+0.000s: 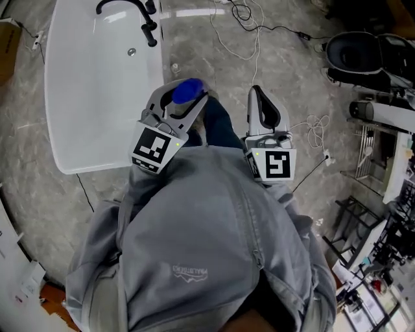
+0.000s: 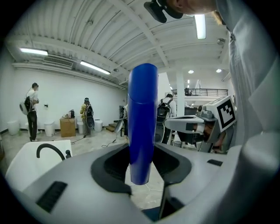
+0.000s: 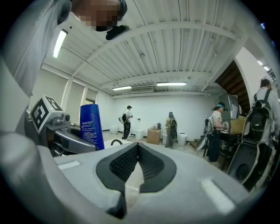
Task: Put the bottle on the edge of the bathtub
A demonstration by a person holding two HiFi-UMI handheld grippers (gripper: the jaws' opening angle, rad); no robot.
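Note:
A blue bottle (image 1: 189,91) stands upright between the jaws of my left gripper (image 1: 179,100), which is shut on it. The left gripper view shows the bottle (image 2: 142,122) filling the middle, with the pads pressed on its lower part. Both grippers are held up in front of the person's chest and point away from it. The white bathtub (image 1: 78,97) with its black faucet (image 1: 130,8) lies on the floor to the left of the bottle. My right gripper (image 1: 259,98) is beside the left one, shut and empty. In the right gripper view the bottle (image 3: 91,127) is at the left.
White and black cables (image 1: 249,32) trail over the marbled floor beyond the grippers. A black seat-like object (image 1: 353,55) and metal racks (image 1: 373,162) stand at the right. Several people (image 3: 127,121) and a cardboard box (image 3: 153,136) are far off by the white wall.

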